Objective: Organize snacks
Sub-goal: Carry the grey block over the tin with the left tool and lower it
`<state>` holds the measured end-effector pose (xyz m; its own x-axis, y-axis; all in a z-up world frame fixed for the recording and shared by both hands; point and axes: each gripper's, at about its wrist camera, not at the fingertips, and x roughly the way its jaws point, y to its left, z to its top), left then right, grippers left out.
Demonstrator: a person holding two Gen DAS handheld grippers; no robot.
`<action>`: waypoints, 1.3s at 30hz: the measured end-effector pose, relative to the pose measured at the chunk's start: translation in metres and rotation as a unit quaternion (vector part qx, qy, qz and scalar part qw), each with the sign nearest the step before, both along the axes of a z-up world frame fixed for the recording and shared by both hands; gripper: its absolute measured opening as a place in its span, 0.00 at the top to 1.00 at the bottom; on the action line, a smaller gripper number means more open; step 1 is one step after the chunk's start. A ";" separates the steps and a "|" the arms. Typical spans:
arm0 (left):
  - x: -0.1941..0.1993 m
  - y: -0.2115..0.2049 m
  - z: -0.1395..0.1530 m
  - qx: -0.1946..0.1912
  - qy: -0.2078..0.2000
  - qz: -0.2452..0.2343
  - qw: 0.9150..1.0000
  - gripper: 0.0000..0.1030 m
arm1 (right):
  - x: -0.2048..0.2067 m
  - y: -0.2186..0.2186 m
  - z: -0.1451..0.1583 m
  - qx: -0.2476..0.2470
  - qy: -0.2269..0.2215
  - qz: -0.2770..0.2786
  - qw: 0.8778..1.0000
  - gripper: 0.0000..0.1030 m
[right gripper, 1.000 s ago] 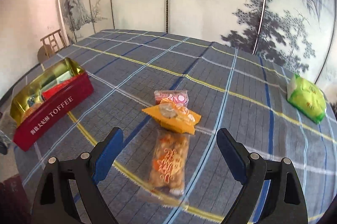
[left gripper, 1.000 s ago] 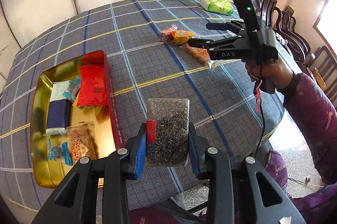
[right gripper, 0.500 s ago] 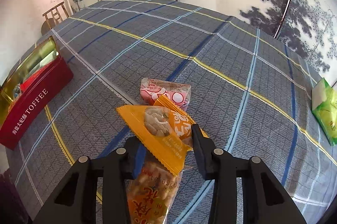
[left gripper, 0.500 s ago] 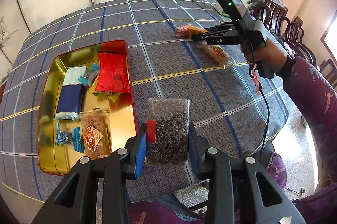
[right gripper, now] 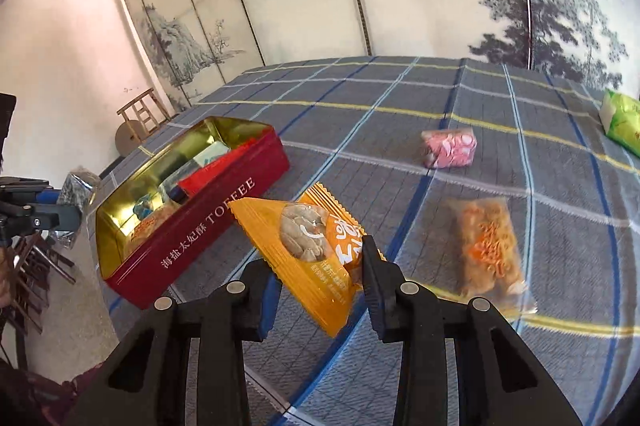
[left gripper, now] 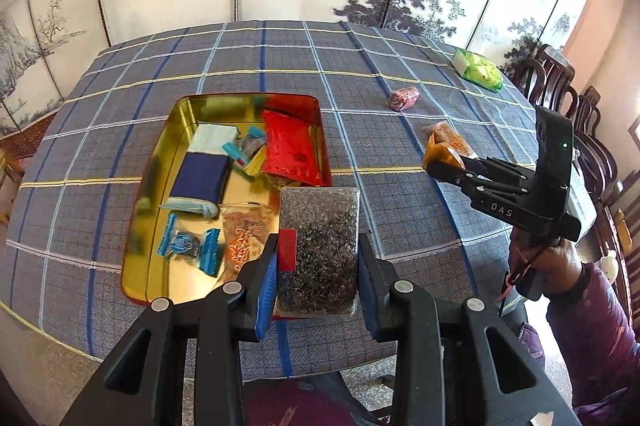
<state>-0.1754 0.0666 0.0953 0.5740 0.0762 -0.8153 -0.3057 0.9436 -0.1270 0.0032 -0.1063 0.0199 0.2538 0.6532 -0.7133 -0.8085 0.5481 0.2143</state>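
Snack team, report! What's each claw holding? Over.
Left gripper shut on dark speckled packet. Right gripper shut on orange packet. Toffee tin unobstructed.

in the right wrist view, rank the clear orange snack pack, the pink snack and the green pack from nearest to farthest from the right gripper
1. clear orange snack pack: on the cloth just right of the right gripper, which is shut on the orange packet.
2. pink snack: farther up the table, right of centre.
3. green pack: farthest, at the right edge.
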 end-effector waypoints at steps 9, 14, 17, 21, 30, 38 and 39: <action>-0.020 0.025 -0.014 -0.005 0.006 0.037 0.999 0.69 | 0.002 0.002 -0.012 -0.014 0.001 -0.025 1.000 0.64; -0.013 0.024 -0.017 0.004 0.002 0.027 1.000 0.69 | 0.005 -0.001 -0.011 -0.015 -0.001 -0.039 0.999 0.64; -0.004 0.025 -0.021 0.007 0.001 0.024 1.000 0.69 | 0.005 0.001 -0.012 -0.022 -0.003 -0.039 0.999 0.64; 0.011 0.028 -0.029 0.001 0.010 0.025 1.000 0.69 | 0.007 0.001 -0.014 -0.026 0.003 -0.043 0.999 0.64; 0.030 0.018 -0.038 0.002 0.021 0.009 1.000 0.69 | 0.009 0.000 -0.015 -0.025 0.007 -0.049 0.998 0.64; 0.038 0.023 -0.045 0.001 0.028 0.018 0.999 0.69 | 0.010 0.000 -0.016 -0.024 0.008 -0.050 0.998 0.64; 0.039 0.023 -0.046 -0.001 0.028 0.018 0.999 0.69 | 0.010 0.000 -0.016 -0.024 0.008 -0.051 0.998 0.64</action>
